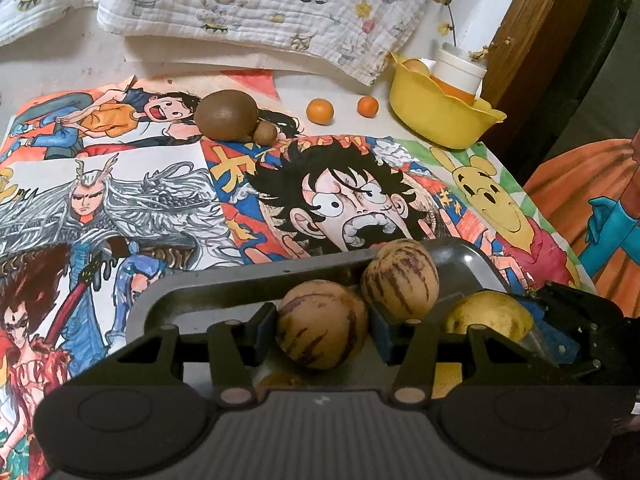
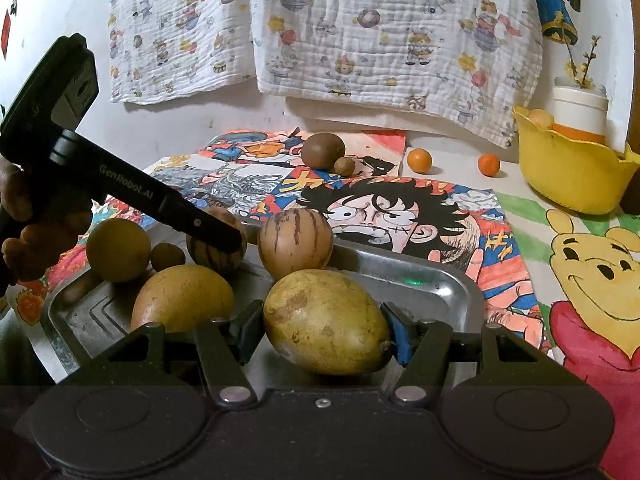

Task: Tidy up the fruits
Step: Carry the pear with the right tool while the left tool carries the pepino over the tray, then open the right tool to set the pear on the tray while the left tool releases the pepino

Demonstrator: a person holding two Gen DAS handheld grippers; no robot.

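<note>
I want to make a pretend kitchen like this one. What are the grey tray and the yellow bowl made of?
The tray looks like metal, probably stainless steel: it is grey, shiny, and mirrors a small green light. The yellow bowl looks like plastic: one even bright colour, smooth with a soft sheen, and a thin wavy moulded rim. I cannot be sure of either from looks alone.

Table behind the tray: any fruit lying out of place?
Yes. Two kiwis and two small oranges sit loose on the table, outside both the metal tray and the yellow bowl.
</note>
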